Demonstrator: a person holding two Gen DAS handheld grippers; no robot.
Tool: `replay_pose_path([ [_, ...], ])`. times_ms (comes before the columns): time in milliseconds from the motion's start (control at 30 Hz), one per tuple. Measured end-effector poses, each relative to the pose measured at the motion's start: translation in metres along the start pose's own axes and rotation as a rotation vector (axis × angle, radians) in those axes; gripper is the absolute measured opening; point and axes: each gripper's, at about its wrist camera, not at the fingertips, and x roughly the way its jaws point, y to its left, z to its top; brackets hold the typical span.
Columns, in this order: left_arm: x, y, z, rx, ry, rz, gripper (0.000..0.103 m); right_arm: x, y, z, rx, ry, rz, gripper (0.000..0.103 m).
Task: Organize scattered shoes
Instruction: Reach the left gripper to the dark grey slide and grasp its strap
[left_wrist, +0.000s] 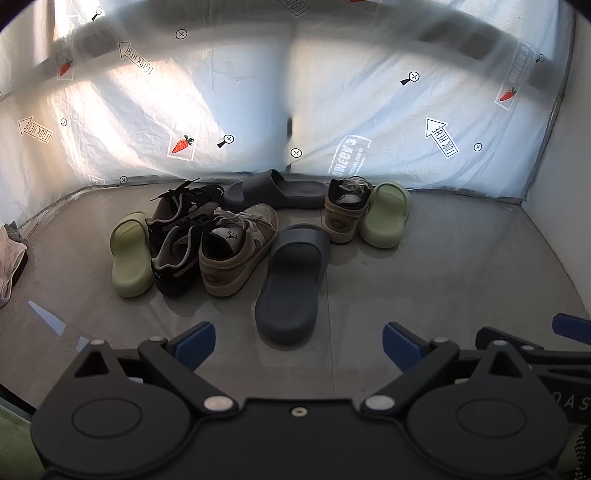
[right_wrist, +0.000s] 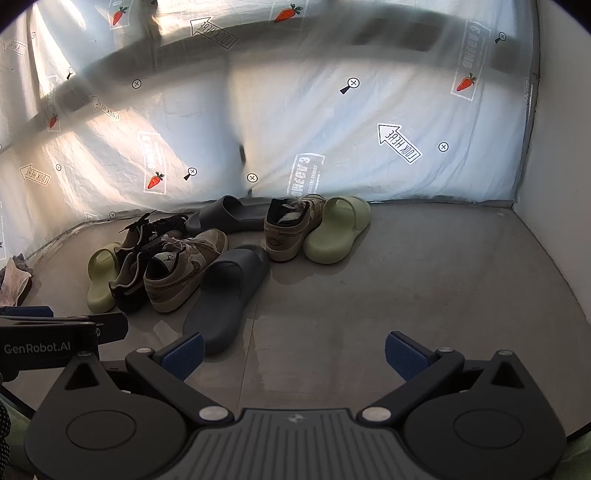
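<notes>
On the grey floor (left_wrist: 443, 266) by scattered shoes (left_wrist: 236, 251), both tools (left_wrist: 299, 345) (right_wrist: 293, 354) gape empty.

You have bare grey floor (right_wrist: 424, 295) open ahead and to your right as far as the white wall (right_wrist: 554, 184), while the shoe pile (left_wrist: 207, 236) blocks the left, the near grey slide (left_wrist: 291, 284) juts toward you, and the printed sheet (left_wrist: 369, 110) closes the back.

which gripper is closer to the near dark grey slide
Left. The near dark grey slide lies just ahead of the left gripper; the right gripper sits to its right.
</notes>
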Motion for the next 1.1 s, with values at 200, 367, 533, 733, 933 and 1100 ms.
replay_pose_path([
  [200,0.023,0.014,0.011,-0.064,-0.007,0.002,0.096,0.018,-0.014,0.015,0.075,-0.006,0.015,0.103],
  [367,0.055,0.026,0.018,-0.091,0.003,-0.017,0.086,0.026,-0.039,0.040,0.175,-0.097,0.018,0.103],
  [533,0.099,0.023,0.023,-0.033,-0.006,-0.032,0.082,0.047,-0.057,0.058,0.184,-0.162,-0.028,0.103],
  [733,0.181,0.006,0.027,0.073,0.016,-0.057,0.056,0.090,-0.074,0.065,0.085,-0.226,-0.169,0.103],
  [933,0.258,-0.021,0.032,0.153,0.000,-0.041,0.052,0.127,-0.099,0.062,0.212,-0.159,-0.087,0.103],
  [1100,0.322,-0.050,0.035,0.252,0.038,0.024,0.053,0.146,-0.096,0.060,0.233,-0.084,-0.064,0.103],
])
